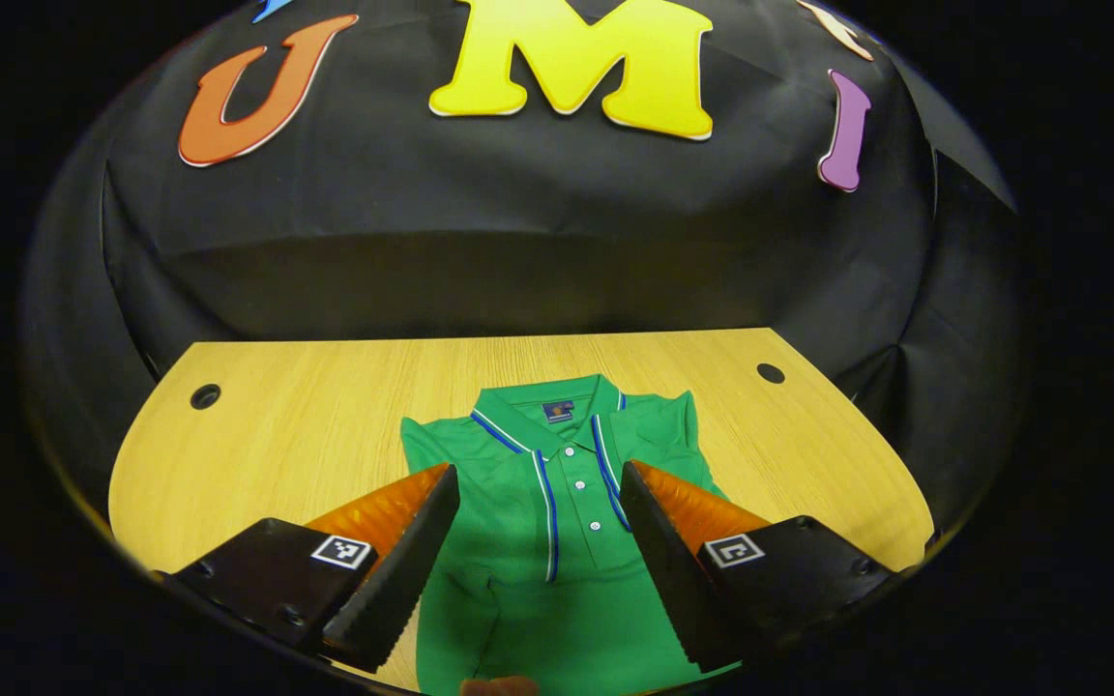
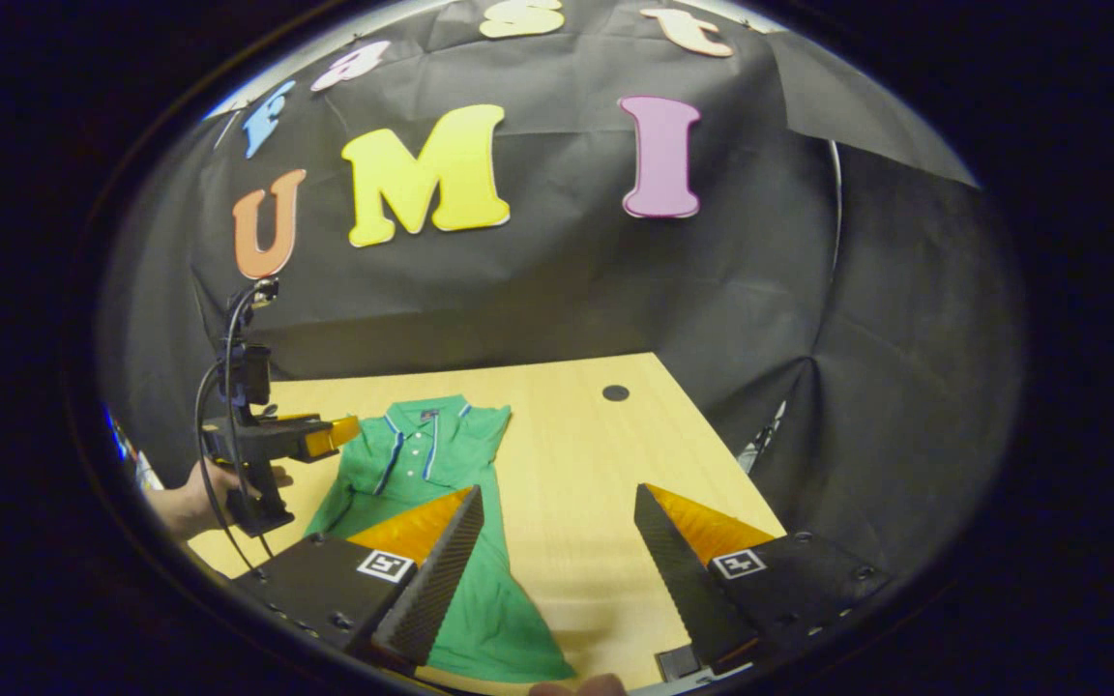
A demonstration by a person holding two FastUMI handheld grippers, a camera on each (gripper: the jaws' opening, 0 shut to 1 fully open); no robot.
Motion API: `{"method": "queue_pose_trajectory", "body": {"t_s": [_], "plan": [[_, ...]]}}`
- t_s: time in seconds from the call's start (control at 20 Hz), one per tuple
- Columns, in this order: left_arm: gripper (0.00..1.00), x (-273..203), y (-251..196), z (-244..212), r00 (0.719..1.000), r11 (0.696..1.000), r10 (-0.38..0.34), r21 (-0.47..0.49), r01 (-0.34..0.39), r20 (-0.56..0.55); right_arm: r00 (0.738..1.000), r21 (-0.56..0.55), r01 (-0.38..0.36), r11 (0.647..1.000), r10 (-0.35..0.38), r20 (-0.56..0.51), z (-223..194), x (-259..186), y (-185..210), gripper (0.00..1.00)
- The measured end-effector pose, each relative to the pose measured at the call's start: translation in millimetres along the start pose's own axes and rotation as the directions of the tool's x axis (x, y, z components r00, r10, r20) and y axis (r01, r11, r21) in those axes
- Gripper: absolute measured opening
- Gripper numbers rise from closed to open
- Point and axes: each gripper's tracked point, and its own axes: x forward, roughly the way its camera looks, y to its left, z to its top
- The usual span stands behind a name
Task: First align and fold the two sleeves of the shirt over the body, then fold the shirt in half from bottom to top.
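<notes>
The left gripper (image 1: 538, 541) hangs above the green polo shirt (image 1: 557, 503) with its jaws spread apart and nothing between them; the right gripper (image 2: 557, 561) is likewise released and empty, poised over the wooden table (image 2: 576, 464) just beside the shirt's right edge. The polo lies flat, buttoned front up, collar (image 1: 542, 411) toward the booth wall and hem toward the cameras. In the left gripper view both short sleeves appear already tucked in along the body, though the folds are hard to confirm. In the right gripper view, a hand (image 2: 199, 503) holds the left gripper at the shirt's far side. If the sleeves are in, the bottom-to-top fold comes next: each gripper should pinch one hem corner, catching all layers, lift evenly, and carry the hem level to the shoulders so the edges line up without dragging the cloth askew.
</notes>
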Motion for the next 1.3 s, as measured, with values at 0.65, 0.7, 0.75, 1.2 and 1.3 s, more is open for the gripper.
{"method": "queue_pose_trajectory", "body": {"t_s": [0.65,0.7,0.75,1.2,1.3], "plan": [[1.00,-192,35,-30,0.984,0.989,0.146,-0.033,-0.144,0.103,0.991,-0.130,-0.133,0.983,0.136,0.013,-35,-34,62,0.93],[1.00,-200,32,-37,0.984,0.989,0.150,-0.037,-0.146,0.101,0.989,-0.140,-0.143,0.980,0.146,0.007,-39,-38,62,0.94],[1.00,-208,30,-46,0.984,0.988,0.153,-0.045,-0.149,0.092,0.988,-0.148,-0.152,0.977,0.155,0.004,-44,-42,60,0.96],[1.00,-252,16,-158,0.983,0.986,0.160,-0.022,-0.163,-0.087,0.962,-0.185,-0.194,0.963,0.150,-0.229,-163,-62,6,0.97],[1.00,-259,15,-195,0.974,0.989,0.136,-0.026,-0.143,-0.183,0.940,-0.174,-0.204,0.963,0.144,-0.309,-194,-61,-4,0.97]]}}
